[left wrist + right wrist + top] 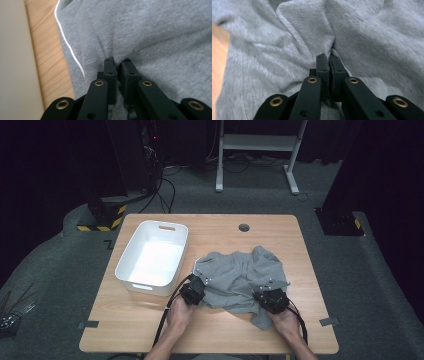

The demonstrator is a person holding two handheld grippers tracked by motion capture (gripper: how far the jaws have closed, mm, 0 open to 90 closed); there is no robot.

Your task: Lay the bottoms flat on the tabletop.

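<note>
Both claws, left claw (196, 286) and right claw (270, 295), pinch folds of the grey garment (240, 275) lying at the desk's (125, 320) four o'clock, so lifting together toward the white bin (131, 255) at nine o'clock seems next.

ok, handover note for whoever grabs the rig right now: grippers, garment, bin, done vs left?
Left hand-held gripper: shut on the grey garment, pinching a fold near its white-piped edge.
Right hand-held gripper: shut on the grey garment, pinching a bunched fold.
Grey garment: crumpled on the wooden table, right of the white bin, apart from it.
Done: both grips look taken at the near edge.
Left: probably lift, spread or fold it; the bin holds nothing, so it may be the destination.
</note>
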